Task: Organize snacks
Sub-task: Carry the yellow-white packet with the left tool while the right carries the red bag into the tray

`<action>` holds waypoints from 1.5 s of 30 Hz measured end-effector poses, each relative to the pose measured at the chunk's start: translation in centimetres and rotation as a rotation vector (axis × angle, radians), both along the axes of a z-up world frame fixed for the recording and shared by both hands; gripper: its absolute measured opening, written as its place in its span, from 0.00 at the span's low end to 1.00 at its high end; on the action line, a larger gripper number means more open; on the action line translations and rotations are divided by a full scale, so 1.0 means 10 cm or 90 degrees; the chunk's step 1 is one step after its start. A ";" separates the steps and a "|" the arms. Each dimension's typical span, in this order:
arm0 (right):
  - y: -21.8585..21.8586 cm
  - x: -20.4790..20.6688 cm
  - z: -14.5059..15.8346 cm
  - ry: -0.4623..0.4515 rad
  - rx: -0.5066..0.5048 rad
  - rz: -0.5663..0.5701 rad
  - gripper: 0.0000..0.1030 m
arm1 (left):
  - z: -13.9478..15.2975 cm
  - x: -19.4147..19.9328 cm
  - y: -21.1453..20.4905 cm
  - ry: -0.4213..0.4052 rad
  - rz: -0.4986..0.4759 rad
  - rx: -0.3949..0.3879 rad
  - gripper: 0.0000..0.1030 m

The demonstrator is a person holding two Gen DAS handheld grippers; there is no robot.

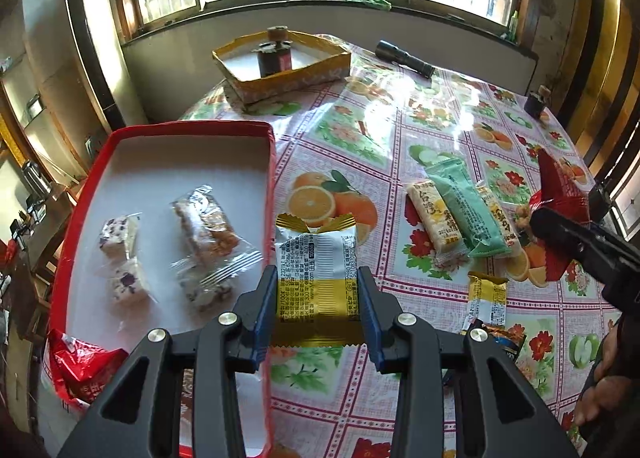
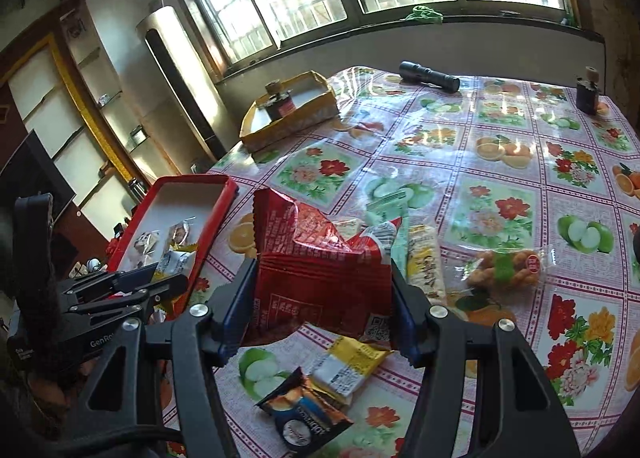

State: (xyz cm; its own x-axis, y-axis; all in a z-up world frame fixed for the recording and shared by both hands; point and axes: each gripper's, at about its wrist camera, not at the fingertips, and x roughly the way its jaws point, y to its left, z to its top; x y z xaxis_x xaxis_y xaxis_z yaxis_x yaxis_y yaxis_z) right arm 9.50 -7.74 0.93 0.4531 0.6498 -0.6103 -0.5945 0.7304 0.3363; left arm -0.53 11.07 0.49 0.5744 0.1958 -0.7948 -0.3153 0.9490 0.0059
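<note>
The left tool (image 1: 318, 298) is clenched across a light, crinkly yellow packet (image 1: 316, 270); the right tool (image 2: 322, 298) grasps a soft, crushable red packet (image 2: 320, 274) mid-body.

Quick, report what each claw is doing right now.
Left claw: shut on the white-and-gold snack packet.
Right claw: shut on the red snack bag.

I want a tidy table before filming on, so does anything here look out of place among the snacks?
Yes: a black metal flashlight lies on the flowered plastic tablecloth near the window, far from any snack. A dark bottle stands in the yellow cardboard tray, which holds no snacks.
</note>
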 end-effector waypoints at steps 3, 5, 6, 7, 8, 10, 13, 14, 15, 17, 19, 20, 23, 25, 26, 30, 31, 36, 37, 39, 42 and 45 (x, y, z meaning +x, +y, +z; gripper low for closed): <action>0.08 -0.04 0.01 0.001 0.000 0.011 0.60 | 0.02 -0.05 0.05 -0.005 0.006 -0.001 0.37; 0.13 -0.06 0.02 0.000 -0.001 0.017 0.60 | 0.04 -0.07 0.08 -0.008 0.010 -0.001 0.37; 0.16 -0.08 0.03 0.000 -0.002 0.022 0.60 | 0.04 -0.08 0.10 -0.010 0.012 -0.003 0.37; 0.19 -0.09 0.03 0.000 -0.003 0.025 0.60 | 0.05 -0.09 0.12 -0.011 0.014 -0.003 0.37; 0.22 -0.10 0.03 -0.001 -0.003 0.030 0.60 | 0.06 -0.11 0.14 -0.013 0.016 -0.003 0.37; 0.28 -0.12 0.04 -0.003 -0.005 0.039 0.60 | 0.07 -0.14 0.18 -0.016 0.021 -0.003 0.37; 0.41 -0.16 0.04 -0.004 -0.009 0.053 0.60 | 0.09 -0.19 0.26 -0.020 0.032 -0.004 0.37; 0.45 -0.17 0.04 -0.004 -0.009 0.059 0.60 | 0.09 -0.21 0.29 -0.021 0.036 -0.005 0.37; 0.48 -0.18 0.04 -0.004 -0.010 0.064 0.60 | 0.10 -0.22 0.33 -0.021 0.041 -0.005 0.37; 0.55 -0.20 0.04 -0.005 -0.011 0.073 0.60 | 0.10 -0.25 0.38 -0.023 0.048 -0.005 0.37; 0.62 -0.23 0.04 -0.005 -0.012 0.082 0.60 | 0.10 -0.27 0.42 -0.024 0.056 -0.005 0.37; 0.65 -0.23 0.03 -0.005 -0.012 0.086 0.60 | 0.10 -0.28 0.44 -0.024 0.059 -0.005 0.37; 0.73 -0.26 0.03 -0.004 -0.014 0.097 0.60 | 0.11 -0.31 0.50 -0.025 0.066 -0.007 0.37; 0.78 -0.28 0.02 -0.003 -0.017 0.102 0.60 | 0.10 -0.33 0.53 -0.027 0.069 -0.007 0.37; 0.80 -0.29 0.02 -0.003 -0.018 0.106 0.60 | 0.11 -0.34 0.55 -0.027 0.071 -0.008 0.37; 0.87 -0.32 0.01 -0.002 -0.020 0.116 0.60 | 0.09 -0.36 0.59 -0.028 0.076 -0.009 0.37; 0.88 -0.32 0.01 -0.002 -0.020 0.118 0.60 | 0.09 -0.36 0.61 -0.028 0.077 -0.009 0.37; 0.99 -0.33 0.00 0.001 -0.023 0.131 0.60 | 0.08 -0.40 0.70 -0.027 0.086 -0.012 0.37; 1.01 -0.33 0.00 0.001 -0.024 0.134 0.60 | 0.08 -0.41 0.72 -0.028 0.089 -0.013 0.37; 1.07 -0.35 0.00 0.001 -0.026 0.142 0.60 | 0.09 -0.43 0.78 -0.029 0.095 -0.013 0.37; 1.18 -0.36 0.00 0.000 -0.028 0.153 0.60 | 0.10 -0.47 0.86 -0.032 0.106 -0.013 0.37; 1.31 -0.36 0.01 -0.002 -0.029 0.167 0.60 | 0.11 -0.52 0.98 -0.033 0.122 -0.013 0.37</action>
State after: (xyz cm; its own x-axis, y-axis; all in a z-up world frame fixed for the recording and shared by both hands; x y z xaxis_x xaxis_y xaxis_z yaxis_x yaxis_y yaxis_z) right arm 5.93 5.36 1.05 0.2751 0.7166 -0.6410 -0.7661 0.5662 0.3042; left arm -5.74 20.89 1.54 0.5688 0.2893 -0.7699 -0.4895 0.8713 -0.0343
